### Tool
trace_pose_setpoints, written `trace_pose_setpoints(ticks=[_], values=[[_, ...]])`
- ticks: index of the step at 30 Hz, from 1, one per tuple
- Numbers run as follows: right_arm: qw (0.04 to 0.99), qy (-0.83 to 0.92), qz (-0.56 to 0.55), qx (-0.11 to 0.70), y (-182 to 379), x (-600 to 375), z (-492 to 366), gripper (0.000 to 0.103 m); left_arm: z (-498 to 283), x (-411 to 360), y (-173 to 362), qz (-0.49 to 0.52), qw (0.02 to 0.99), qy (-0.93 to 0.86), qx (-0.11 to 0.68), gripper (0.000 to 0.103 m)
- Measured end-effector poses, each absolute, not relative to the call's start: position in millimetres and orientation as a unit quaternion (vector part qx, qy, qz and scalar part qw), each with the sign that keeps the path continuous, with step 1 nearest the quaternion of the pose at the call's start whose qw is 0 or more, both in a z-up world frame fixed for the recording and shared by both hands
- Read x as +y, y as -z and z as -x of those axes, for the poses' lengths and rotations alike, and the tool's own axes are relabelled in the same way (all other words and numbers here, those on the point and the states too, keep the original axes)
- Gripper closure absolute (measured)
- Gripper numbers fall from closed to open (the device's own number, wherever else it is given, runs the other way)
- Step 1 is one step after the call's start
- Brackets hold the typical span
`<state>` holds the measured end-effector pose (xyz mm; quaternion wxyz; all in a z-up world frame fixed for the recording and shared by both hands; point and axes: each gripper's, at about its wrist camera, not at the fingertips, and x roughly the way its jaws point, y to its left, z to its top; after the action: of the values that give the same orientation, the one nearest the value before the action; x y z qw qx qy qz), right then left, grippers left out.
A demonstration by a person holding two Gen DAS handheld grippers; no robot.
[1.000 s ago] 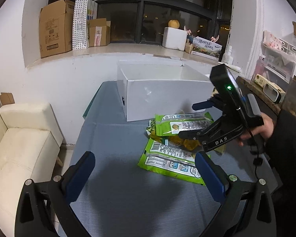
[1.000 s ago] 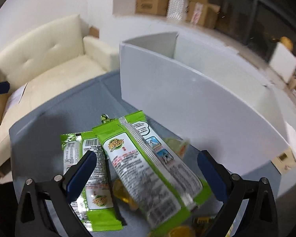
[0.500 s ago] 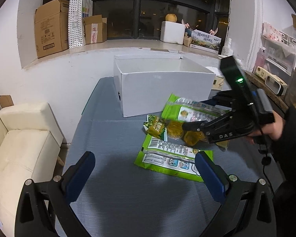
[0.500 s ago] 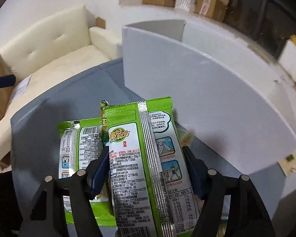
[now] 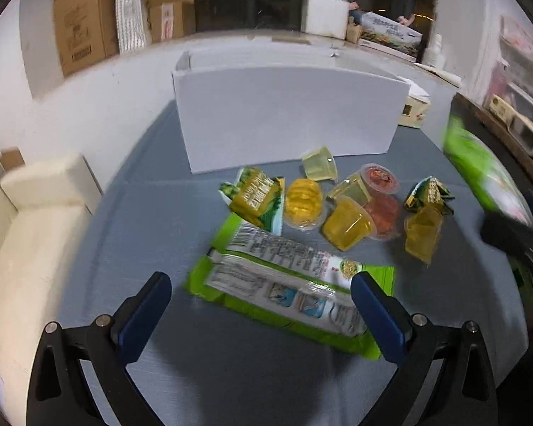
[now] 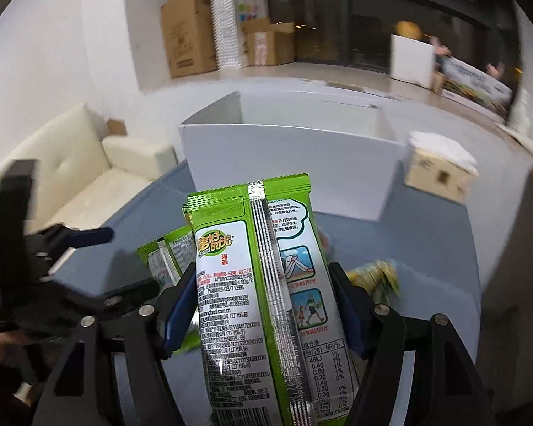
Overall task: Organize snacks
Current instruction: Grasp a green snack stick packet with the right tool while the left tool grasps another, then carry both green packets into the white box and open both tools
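My right gripper [image 6: 263,305] is shut on a green snack packet [image 6: 263,284] and holds it above the grey table, in front of the open white box [image 6: 287,163]. That packet shows blurred at the right edge of the left wrist view [image 5: 486,177]. My left gripper [image 5: 259,305] is open and empty, just above a second green packet [image 5: 291,284] lying flat on the table. Behind it lie several jelly cups [image 5: 348,223] and small yellow-green pouches [image 5: 256,202]. The white box [image 5: 287,117] stands behind them.
A cream sofa [image 5: 35,241] stands left of the table [image 5: 152,213]. A small cardboard box [image 6: 440,167] sits right of the white box. Cardboard boxes [image 5: 81,25] line the window sill. A shelf with clutter [image 5: 515,124] is at the right.
My right gripper closed on the green packet, lifted it off the pile and carried it right, uncovering the jelly cups. My left gripper moved forward and down towards the second packet.
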<state>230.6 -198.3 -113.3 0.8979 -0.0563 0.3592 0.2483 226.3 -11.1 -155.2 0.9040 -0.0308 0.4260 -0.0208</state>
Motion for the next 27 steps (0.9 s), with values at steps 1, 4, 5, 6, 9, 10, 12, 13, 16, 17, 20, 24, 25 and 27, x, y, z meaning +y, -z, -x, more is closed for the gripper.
trace_pose_setpoints(ticks=[1, 4, 5, 6, 9, 10, 12, 13, 16, 17, 20, 24, 25, 27], values=[[0.898, -0.249, 0.051, 0.358, 110, -204, -225, 0.029, -228, -13, 158, 0.035, 0.901, 0.023, 0.433, 0.000], [0.904, -0.235, 0.041, 0.355, 107, -219, -216, 0.029, -223, -27, 163, 0.020, 0.896, 0.024, 0.442, 0.000], [0.905, -0.235, 0.035, 0.353, 106, -223, -214, 0.029, -222, -32, 166, 0.013, 0.894, 0.008, 0.447, 0.000], [0.906, -0.234, 0.029, 0.353, 106, -226, -214, 0.029, -224, -33, 169, 0.017, 0.891, -0.013, 0.454, 0.000], [0.909, -0.232, 0.021, 0.346, 104, -233, -211, 0.029, -237, -31, 170, 0.062, 0.881, -0.061, 0.465, 0.000], [0.909, -0.232, 0.019, 0.346, 105, -234, -210, 0.029, -240, -32, 169, 0.063, 0.882, -0.077, 0.460, 0.000], [0.909, -0.234, 0.015, 0.345, 106, -237, -208, 0.029, -251, -33, 169, 0.084, 0.880, -0.099, 0.458, 0.000], [0.909, -0.233, 0.014, 0.345, 106, -238, -207, 0.029, -255, -31, 170, 0.096, 0.875, -0.114, 0.460, 0.000], [0.910, -0.234, 0.004, 0.342, 106, -241, -206, 0.029, -267, -33, 176, 0.103, 0.863, -0.173, 0.464, 0.000], [0.911, -0.234, 0.001, 0.341, 106, -243, -206, 0.029, -269, -33, 179, 0.110, 0.857, -0.186, 0.468, 0.000], [0.912, -0.233, -0.005, 0.338, 106, -247, -206, 0.029, -272, -32, 187, 0.124, 0.847, -0.213, 0.471, 0.000], [0.911, -0.234, -0.008, 0.339, 107, -251, -207, 0.029, -271, -35, 192, 0.126, 0.848, -0.230, 0.460, 0.000], [0.911, -0.232, -0.006, 0.340, 108, -252, -207, 0.029, -270, -36, 191, 0.124, 0.849, -0.231, 0.458, 0.000], [0.911, -0.232, -0.010, 0.341, 110, -254, -207, 0.029, -266, -37, 191, 0.123, 0.853, -0.227, 0.454, 0.000]])
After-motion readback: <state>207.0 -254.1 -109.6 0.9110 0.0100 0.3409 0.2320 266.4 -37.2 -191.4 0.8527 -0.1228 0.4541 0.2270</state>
